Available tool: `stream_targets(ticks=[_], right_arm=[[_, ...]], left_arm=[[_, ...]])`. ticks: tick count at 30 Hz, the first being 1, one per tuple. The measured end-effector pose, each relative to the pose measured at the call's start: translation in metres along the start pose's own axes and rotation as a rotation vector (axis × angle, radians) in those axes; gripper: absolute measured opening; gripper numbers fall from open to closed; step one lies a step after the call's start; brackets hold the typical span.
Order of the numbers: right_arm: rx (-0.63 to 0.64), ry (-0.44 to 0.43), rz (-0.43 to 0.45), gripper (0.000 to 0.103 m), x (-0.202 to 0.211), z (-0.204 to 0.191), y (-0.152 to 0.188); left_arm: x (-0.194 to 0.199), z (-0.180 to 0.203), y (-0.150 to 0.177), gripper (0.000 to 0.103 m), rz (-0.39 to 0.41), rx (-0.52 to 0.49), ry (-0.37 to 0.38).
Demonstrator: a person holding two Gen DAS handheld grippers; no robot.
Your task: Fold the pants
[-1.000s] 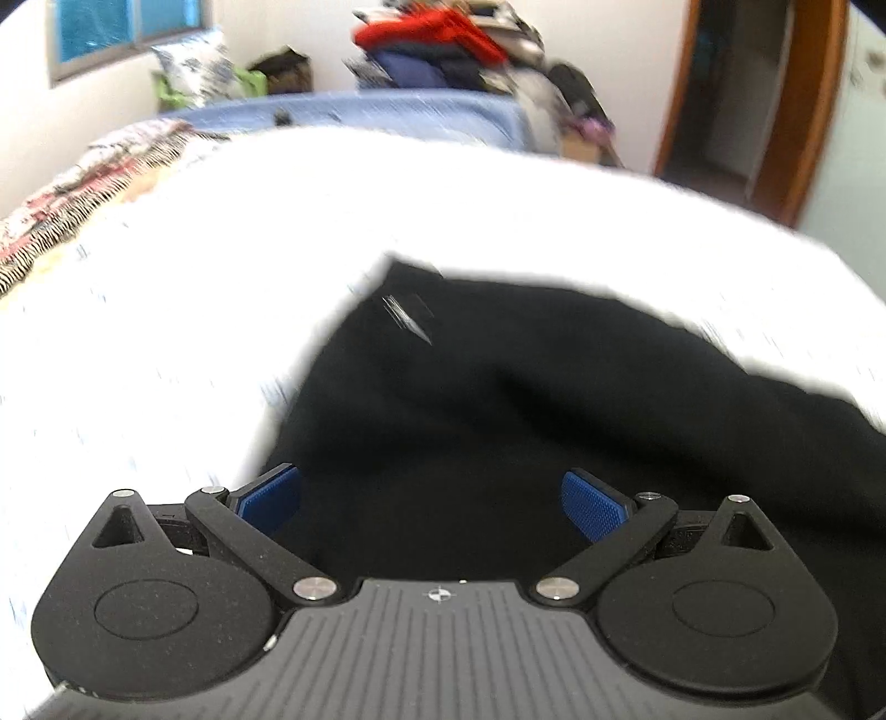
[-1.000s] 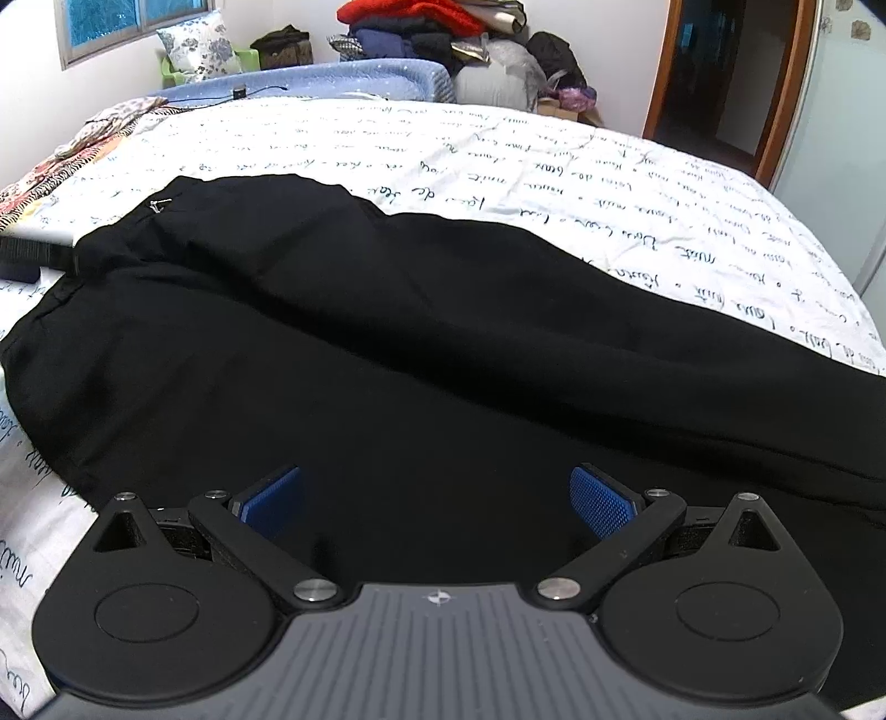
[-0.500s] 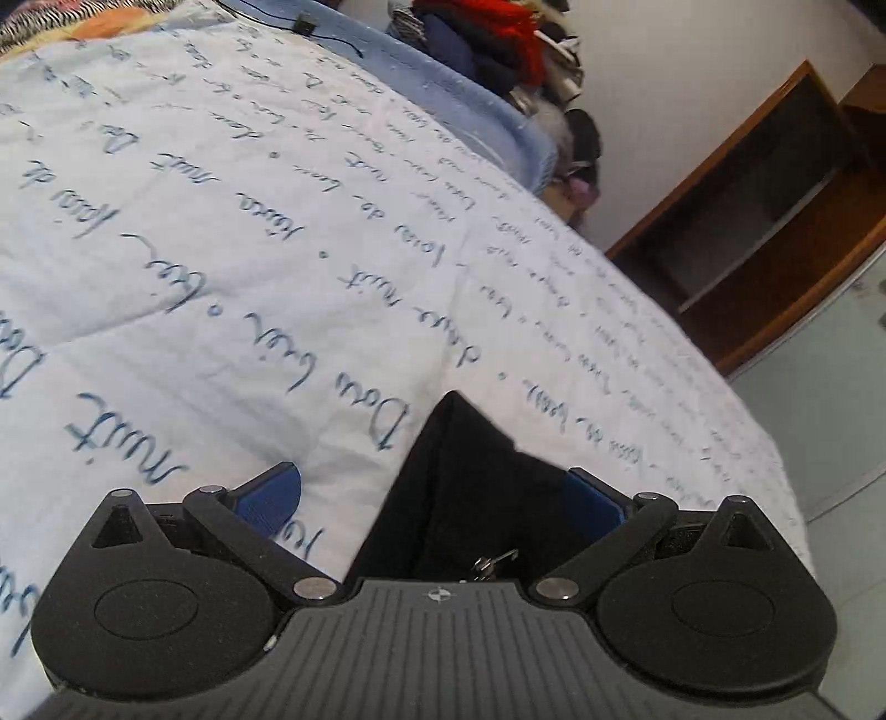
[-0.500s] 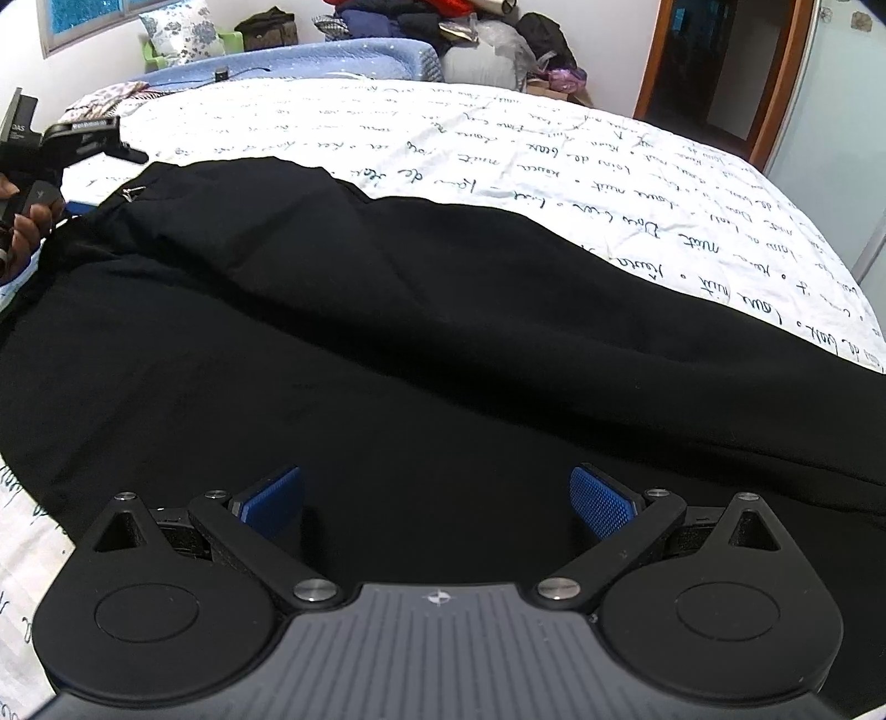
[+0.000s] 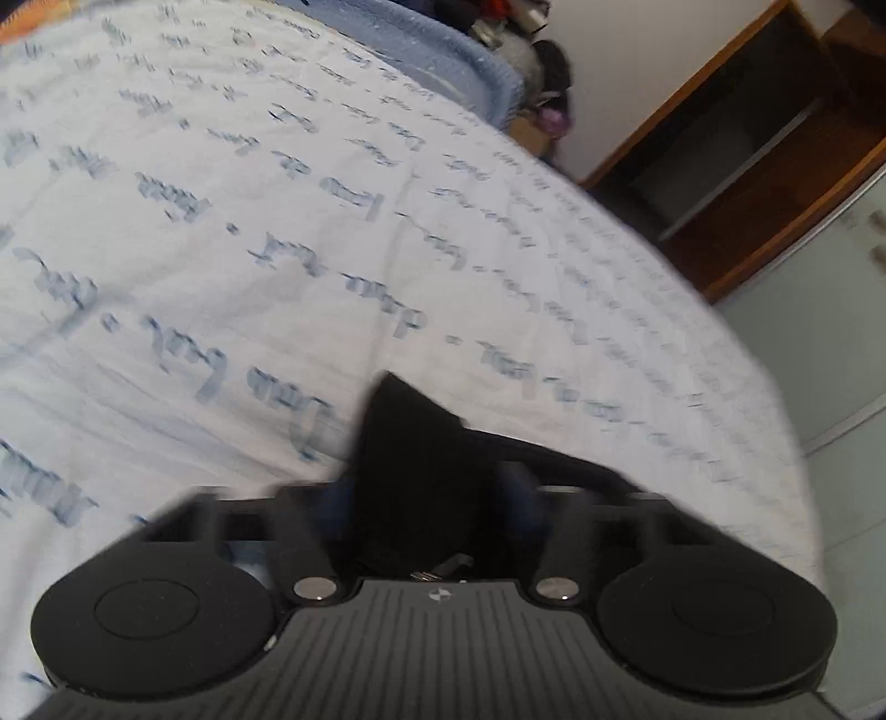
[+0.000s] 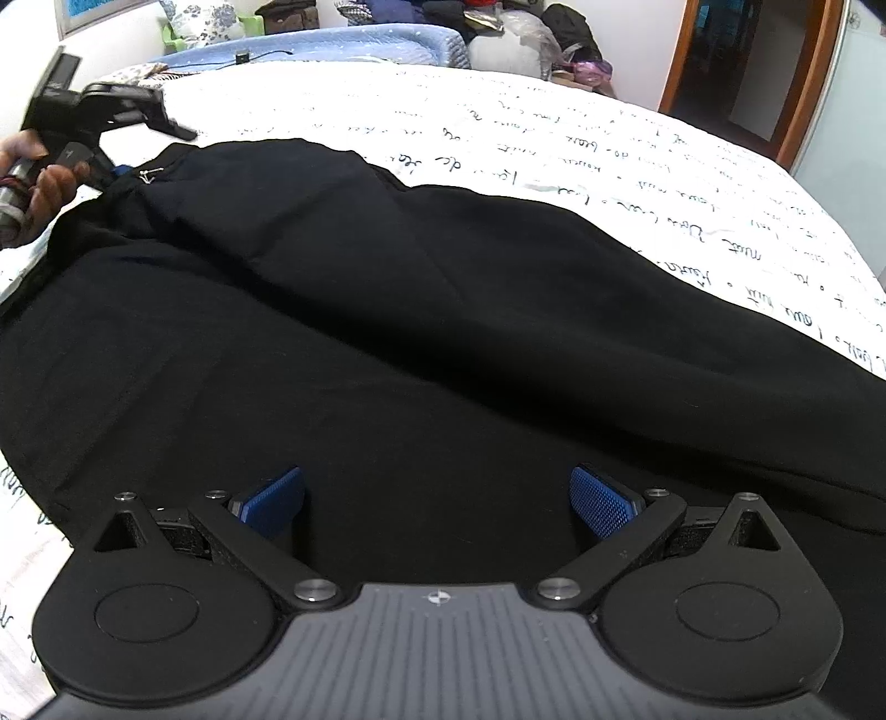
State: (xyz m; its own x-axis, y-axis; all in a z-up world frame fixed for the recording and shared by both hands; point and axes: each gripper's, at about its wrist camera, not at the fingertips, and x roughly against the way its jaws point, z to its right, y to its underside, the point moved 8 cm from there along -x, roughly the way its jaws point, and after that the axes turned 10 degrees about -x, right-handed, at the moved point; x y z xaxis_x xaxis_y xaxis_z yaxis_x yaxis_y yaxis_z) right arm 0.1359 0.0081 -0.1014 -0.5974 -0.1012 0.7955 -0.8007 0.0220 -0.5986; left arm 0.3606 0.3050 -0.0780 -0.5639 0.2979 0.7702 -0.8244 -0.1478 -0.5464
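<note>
- On the bed point(image 6: 554, 111), over a white sheet printed with blue handwriting: black pants point(image 6: 387, 332), spread flat across most of the right wrist view, reaching from the far left edge to the right edge.
- Left gripper point(image 5: 426, 498): jaws just drawn in on a corner of the pants point(image 5: 410, 443), blue pads pressed against the black fabric from both sides; clamped on the cloth. Picture blurred, so finer detail not readable.
- Same gripper from the right wrist view point(image 6: 119, 169): at the far left corner of the pants, beside a small metal clasp; a person's hand point(image 6: 47, 191) wrapped around its handle.
- Right gripper point(image 6: 437, 498): jaws spread wide, blue pads well apart, nothing between them; poised over the near part of the pants. Contact with the fabric not clear.
- Beyond the bed's far edge: a blue blanket point(image 6: 343, 41), a heap of clothes and bags point(image 6: 498, 27), a patterned pillow point(image 6: 205, 19).
- To the right: a wooden door frame point(image 6: 675, 55), and in the left wrist view a wooden shelf unit point(image 5: 747, 138).
</note>
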Motion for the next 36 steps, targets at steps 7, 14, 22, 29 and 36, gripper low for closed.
stream_targets(ticks=[7,14,22,29,36], right_arm=[[-0.055,-0.068,0.025,0.103,0.007,0.006,-0.006],[-0.126,-0.386,0.109,0.103,0.018,0.031,-0.055],[-0.199,-0.616,-0.037,0.103,-0.038,0.117,-0.164],[0.143,-0.501,-0.192,0.063,-0.087,0.085,-0.166],[0.313,-0.507,-0.243,0.016,-0.089,0.067,-0.141]], left_arm=[[0.01,0.03,-0.004,0.009,0.091,-0.24,-0.057],[0.055,0.049,-0.005,0.005,0.24,-0.309,0.03],[0.146,0.083,0.006,0.003,0.453,-0.397,0.202],[0.166,0.086,0.016,0.004,0.476,-0.402,0.248],[0.159,0.076,0.02,0.004,0.455,-0.371,0.228]])
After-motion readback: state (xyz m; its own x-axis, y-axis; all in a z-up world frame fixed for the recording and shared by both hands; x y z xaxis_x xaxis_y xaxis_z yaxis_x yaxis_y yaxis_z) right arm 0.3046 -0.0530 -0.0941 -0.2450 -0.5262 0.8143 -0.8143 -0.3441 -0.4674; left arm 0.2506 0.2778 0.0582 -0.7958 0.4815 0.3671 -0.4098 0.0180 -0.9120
